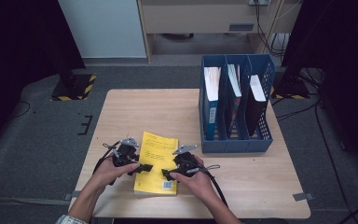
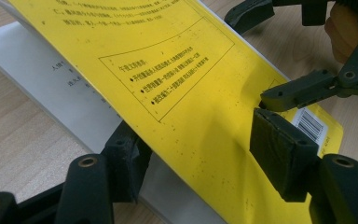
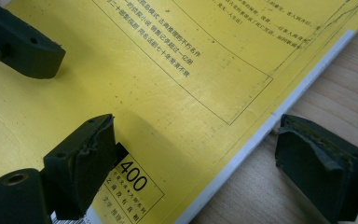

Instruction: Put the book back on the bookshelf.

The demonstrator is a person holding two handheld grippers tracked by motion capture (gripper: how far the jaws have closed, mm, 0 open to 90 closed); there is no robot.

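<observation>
On wood table (image 1: 130, 112): glossy yellow paperback (image 1: 157, 163), cover lifted.

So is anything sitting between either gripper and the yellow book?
Nothing visible. The left gripper already straddles the lifted cover of the yellow book, one jaw under it and one above. The right gripper straddles the book's opposite edge with jaws apart. The blue file rack stands off to the side.

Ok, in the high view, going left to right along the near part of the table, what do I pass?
Left gripper → yellow book → right gripper → blue file rack, which stands farther back, with three books upright in its compartments.
</observation>
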